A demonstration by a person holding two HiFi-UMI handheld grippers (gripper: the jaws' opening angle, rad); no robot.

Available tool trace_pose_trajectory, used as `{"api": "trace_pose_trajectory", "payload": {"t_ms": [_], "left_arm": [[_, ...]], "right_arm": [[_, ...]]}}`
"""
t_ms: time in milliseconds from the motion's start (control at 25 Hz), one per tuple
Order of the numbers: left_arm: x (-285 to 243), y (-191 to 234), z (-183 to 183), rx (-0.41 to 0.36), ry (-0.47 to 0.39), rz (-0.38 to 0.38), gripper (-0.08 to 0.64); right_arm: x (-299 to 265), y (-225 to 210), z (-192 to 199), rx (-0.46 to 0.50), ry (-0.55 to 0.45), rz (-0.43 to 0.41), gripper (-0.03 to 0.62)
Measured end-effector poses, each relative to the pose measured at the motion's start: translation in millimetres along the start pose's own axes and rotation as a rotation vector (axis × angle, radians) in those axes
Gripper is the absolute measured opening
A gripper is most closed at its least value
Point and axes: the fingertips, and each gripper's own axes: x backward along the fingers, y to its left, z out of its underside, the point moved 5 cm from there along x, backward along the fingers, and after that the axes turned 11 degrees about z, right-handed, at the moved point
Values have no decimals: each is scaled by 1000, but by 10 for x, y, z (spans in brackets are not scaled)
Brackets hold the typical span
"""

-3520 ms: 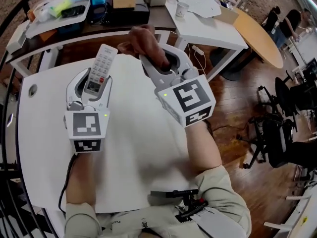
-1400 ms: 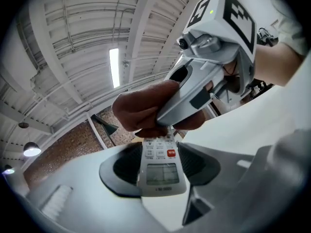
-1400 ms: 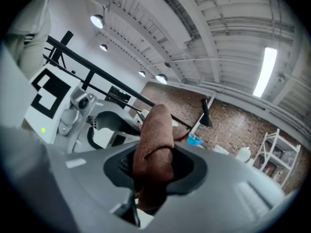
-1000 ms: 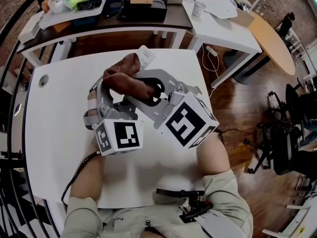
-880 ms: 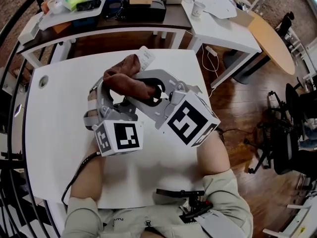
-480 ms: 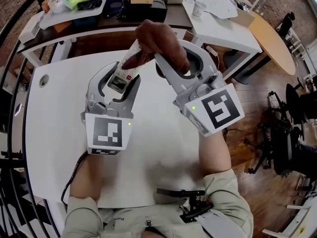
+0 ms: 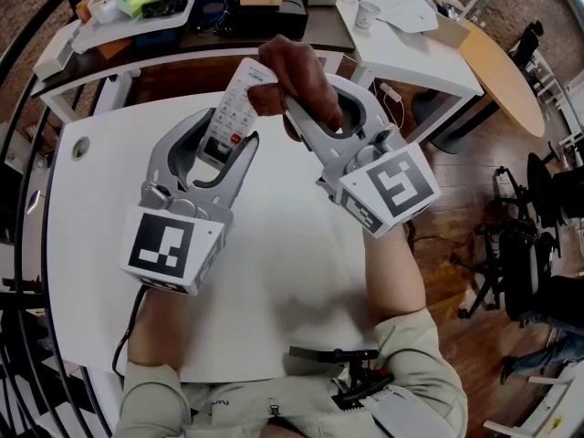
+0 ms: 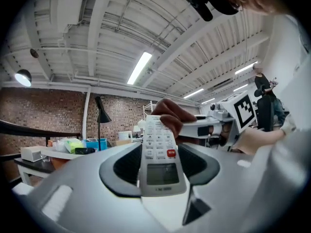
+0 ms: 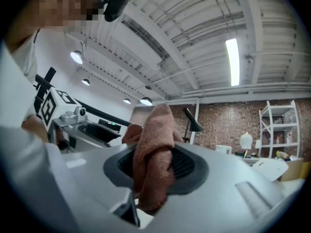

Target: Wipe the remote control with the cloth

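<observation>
The left gripper is clamped on the lower end of the remote and holds it above the white table, buttons towards the person (a red button sits just above its screen). The right gripper is closed on a bunched brown cloth. The cloth's tip lies against the right edge of the remote's top end. The two grippers are side by side, pointing away from the person.
</observation>
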Motion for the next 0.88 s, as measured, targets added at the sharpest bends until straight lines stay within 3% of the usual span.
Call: {"api": "trace_pose_trajectory", "payload": {"t_ms": [440,880], "left_arm": [[153,131,-83,82,-93,49,242],[192,126,-144,130,-143,65,242]], "right_arm": [[-64,453,119,5,7,-251,118],[-24,562,132,-6,-16,-357,118]]}}
